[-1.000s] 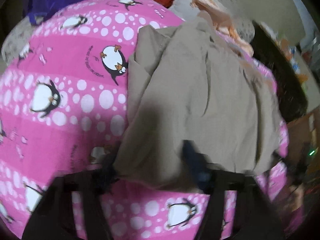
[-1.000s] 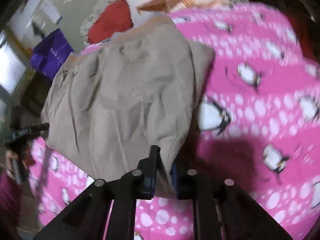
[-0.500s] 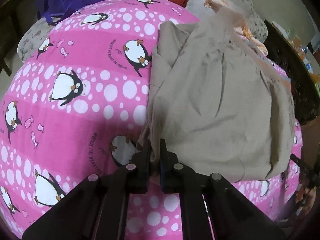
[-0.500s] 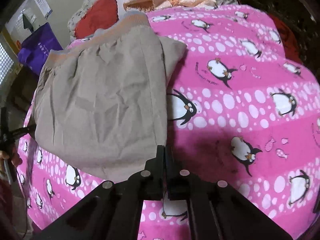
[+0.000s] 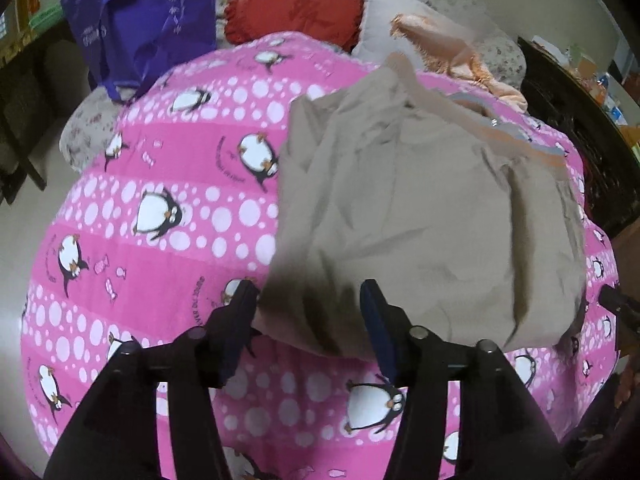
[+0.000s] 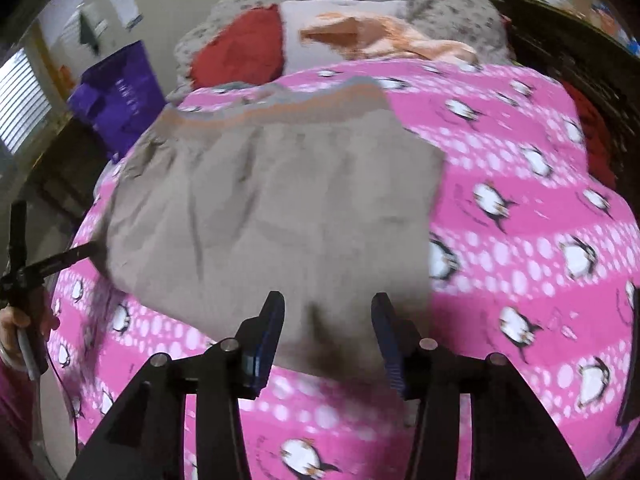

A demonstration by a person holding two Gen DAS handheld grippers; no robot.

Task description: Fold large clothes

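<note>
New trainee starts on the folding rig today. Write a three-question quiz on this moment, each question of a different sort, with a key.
1. True or false: the beige garment lies on the pink penguin blanket.
2. What colour is the bag beyond the blanket's far edge? A) green B) purple C) yellow
3. Fill in: the cushion next to that bag is ____.

Key:
1. True. The left gripper and right gripper are both opening, pads clear of the cloth.
2. B.
3. Red.
</note>
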